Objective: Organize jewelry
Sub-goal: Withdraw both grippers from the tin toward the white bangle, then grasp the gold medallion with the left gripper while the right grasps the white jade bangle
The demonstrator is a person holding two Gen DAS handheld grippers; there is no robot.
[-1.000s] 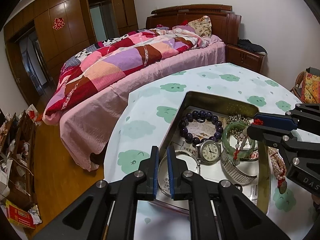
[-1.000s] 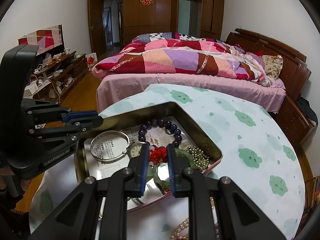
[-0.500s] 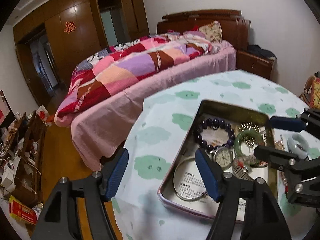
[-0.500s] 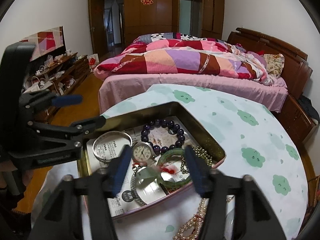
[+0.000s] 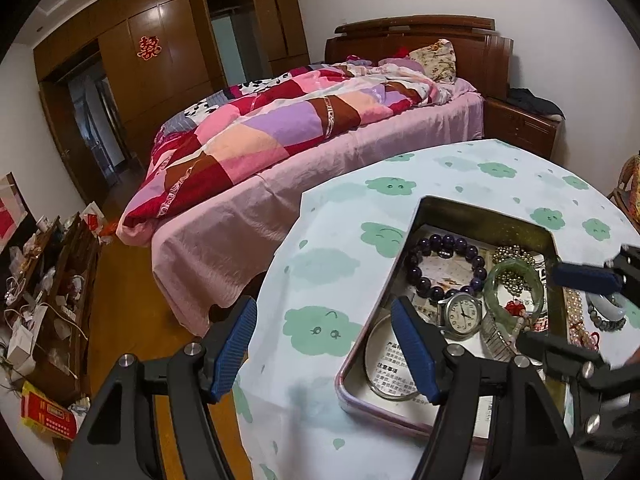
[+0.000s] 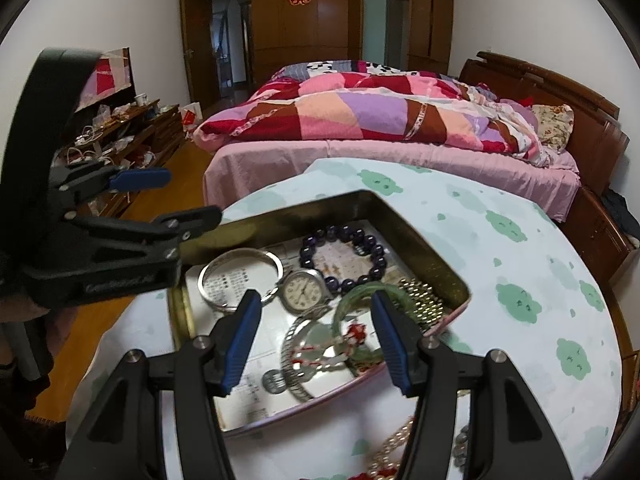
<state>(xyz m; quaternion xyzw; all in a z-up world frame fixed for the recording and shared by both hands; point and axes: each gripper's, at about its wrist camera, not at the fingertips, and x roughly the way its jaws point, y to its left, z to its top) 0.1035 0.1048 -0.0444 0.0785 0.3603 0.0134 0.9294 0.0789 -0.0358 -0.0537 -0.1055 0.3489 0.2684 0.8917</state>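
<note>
On the tabletop (image 5: pixel 460 168) beside the bed (image 5: pixel 320 152), tin (image 6: pixel 400 216) held watch (image 6: pixel 303 290), bead bracelet (image 6: pixel 372 248), green bangle (image 5: pixel 492 280), pearls (image 6: pixel 394 446) outside it, left tongs (image 5: pixel 324 344) and right tongs (image 6: pixel 316 340) spread wide, holding nothing.

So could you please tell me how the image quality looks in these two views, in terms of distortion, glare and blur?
Left wrist view: strong fisheye bending of the bed and dark corners; the watch is sharp. Right wrist view: the same curvature, glare on the tin's shiny floor, and the pearl necklace at the bottom edge is blurred.
</note>
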